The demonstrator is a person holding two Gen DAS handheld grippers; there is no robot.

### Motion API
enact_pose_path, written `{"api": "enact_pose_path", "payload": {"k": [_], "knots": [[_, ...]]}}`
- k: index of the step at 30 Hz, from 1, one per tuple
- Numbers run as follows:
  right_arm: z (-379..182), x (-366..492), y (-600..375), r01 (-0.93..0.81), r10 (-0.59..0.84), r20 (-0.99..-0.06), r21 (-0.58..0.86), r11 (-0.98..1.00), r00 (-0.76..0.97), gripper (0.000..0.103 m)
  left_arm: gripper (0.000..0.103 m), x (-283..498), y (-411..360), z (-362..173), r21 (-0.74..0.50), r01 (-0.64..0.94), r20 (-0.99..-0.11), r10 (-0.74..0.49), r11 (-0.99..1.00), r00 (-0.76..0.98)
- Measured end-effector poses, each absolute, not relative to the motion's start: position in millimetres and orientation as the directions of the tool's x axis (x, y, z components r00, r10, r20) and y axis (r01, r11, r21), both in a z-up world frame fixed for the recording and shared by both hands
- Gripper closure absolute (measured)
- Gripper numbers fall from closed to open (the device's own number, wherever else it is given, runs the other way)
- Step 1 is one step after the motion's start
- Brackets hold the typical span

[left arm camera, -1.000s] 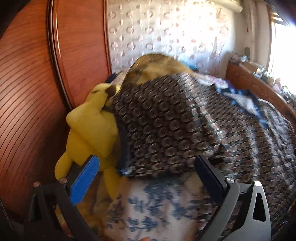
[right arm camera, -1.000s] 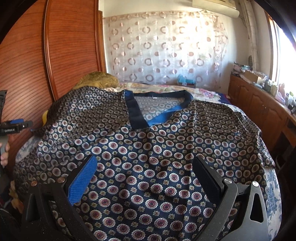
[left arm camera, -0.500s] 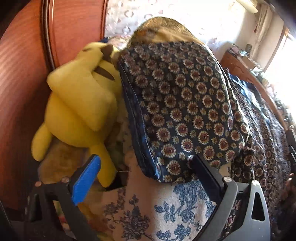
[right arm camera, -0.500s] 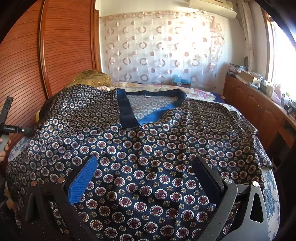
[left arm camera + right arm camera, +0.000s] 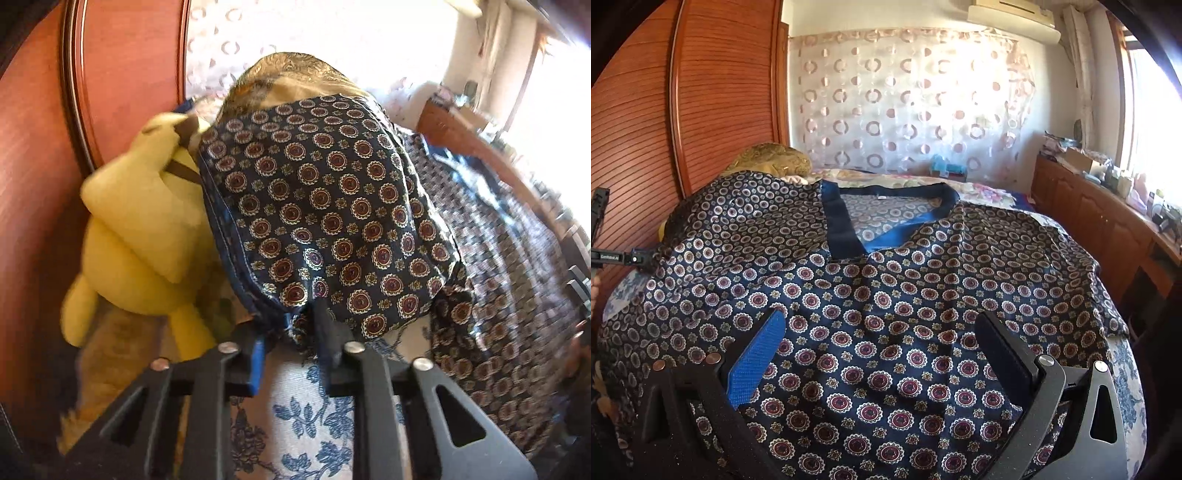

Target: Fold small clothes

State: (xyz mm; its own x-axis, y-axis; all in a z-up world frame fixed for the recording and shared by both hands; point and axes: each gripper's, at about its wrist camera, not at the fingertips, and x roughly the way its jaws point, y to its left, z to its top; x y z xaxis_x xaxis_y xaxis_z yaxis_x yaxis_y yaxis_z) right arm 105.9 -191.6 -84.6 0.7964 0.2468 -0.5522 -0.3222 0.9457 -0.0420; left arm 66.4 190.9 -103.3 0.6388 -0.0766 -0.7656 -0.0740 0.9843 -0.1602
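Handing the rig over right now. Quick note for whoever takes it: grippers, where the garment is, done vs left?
Left gripper: fingers closing on the hem of the patterned shirt at its sleeve end, fabric between them.
Right gripper: open, hovering over the shirt's lower front, holding nothing.
Shirt: spread face up on the bed, blue collar at the far side. A yellow plush toy sits beside the gripped sleeve.
Done: shirt laid out, sleeve edge caught.
Left: no fold visible yet; probably bring that sleeve inward first.
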Motion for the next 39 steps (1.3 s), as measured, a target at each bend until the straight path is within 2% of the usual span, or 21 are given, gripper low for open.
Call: {"api": "enact_pose_path", "payload": {"k": [7,11,17,21,24,27,31,39], "knots": [[-83.8,105.9,-191.3,-0.321,0.244,-0.549,-0.047,0.946,0.799,0.0,0.101,53.6,163.7,-57.6,-0.064,-0.018,-0.676,-0.03,0.998,0.737],[-84.0,105.3,-191.2,-0.321,0.243,-0.548,-0.05,0.946,0.801,0.0,0.101,64.2,131.8,-22.3,-0.052,0.087,-0.62,-0.1,0.995,0.778],[-85.1,105.1,-190.8,-0.317,0.24,-0.548,-0.05,0.947,0.802,0.0,0.101,92.7,52.7,6.1,-0.007,0.277,-0.613,-0.223,0.961,0.758],[-84.4,103.9,-189.9,-0.318,0.24,-0.548,-0.05,0.947,0.801,0.0,0.09,88.6,16.4,8.9,-0.009,0.363,-0.619,-0.29,0.932,0.73],[-83.6,103.9,-189.5,-0.32,0.241,-0.548,-0.051,0.946,0.801,0.0,0.076,81.5,5.6,7.1,-0.015,0.399,-0.635,-0.317,0.917,0.704],[-83.6,104.4,-189.1,-0.321,0.243,-0.548,-0.05,0.946,0.801,0.0,0.061,74.0,8.0,6.1,0.011,0.387,-0.644,-0.289,0.922,0.708],[-83.8,104.3,-189.2,-0.32,0.242,-0.547,-0.05,0.946,0.801,0.0,0.05,63.9,26.3,5.8,0.034,0.322,-0.632,-0.229,0.946,0.74],[-84.5,104.1,-187.7,-0.325,0.243,-0.55,-0.055,0.944,0.799,0.0,0.049,51.4,61.5,-17.5,0.002,0.238,-0.638,-0.182,0.971,0.748]]}}
